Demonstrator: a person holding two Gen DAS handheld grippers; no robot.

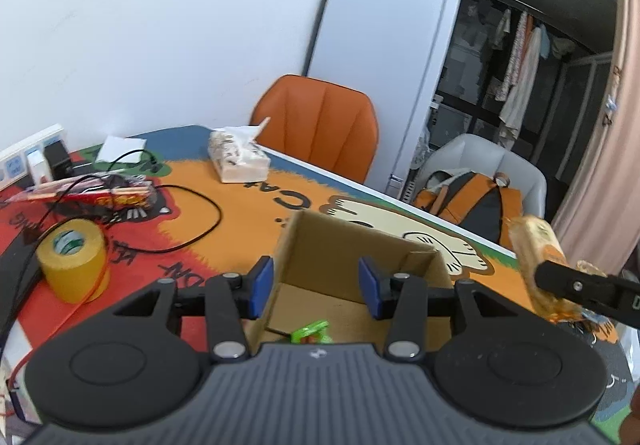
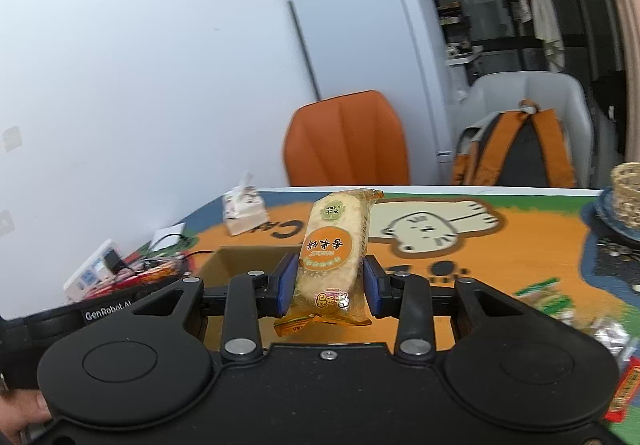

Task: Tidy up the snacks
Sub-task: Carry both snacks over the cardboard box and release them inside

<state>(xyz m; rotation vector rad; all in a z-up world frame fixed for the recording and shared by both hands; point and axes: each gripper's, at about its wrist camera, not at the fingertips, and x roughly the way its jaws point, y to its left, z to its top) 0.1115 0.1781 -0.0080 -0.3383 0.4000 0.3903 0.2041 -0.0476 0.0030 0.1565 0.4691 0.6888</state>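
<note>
Blue pads of the left gripper [image 1: 316, 287] stand apart with nothing between them, poised over the open cardboard box [image 1: 352, 273] on the table mat [image 1: 240, 221]. Through the gap a small green packet [image 1: 310, 332] lies on the box floor, so that hand looks to have let its snack go. No earlier picture is given, so I say nothing of how it came there.

Over on the right side, the right gripper [image 2: 330, 283] is clenched on a rice cracker pack [image 2: 332, 257], held upright by its lower half and clear of the mat, the box [image 2: 240, 261] just ahead and to its left.

My reading: one snack is in, the second is on its way. Next, the cracker has to be brought over the box mouth and released once it is inside the walls, with the empty gripper moved clear first.

More wrapped snacks [image 2: 548, 297] wait on the mat at the right; a tape roll [image 1: 74, 259] and tissue pack [image 1: 238, 159] sit apart from the box.
</note>
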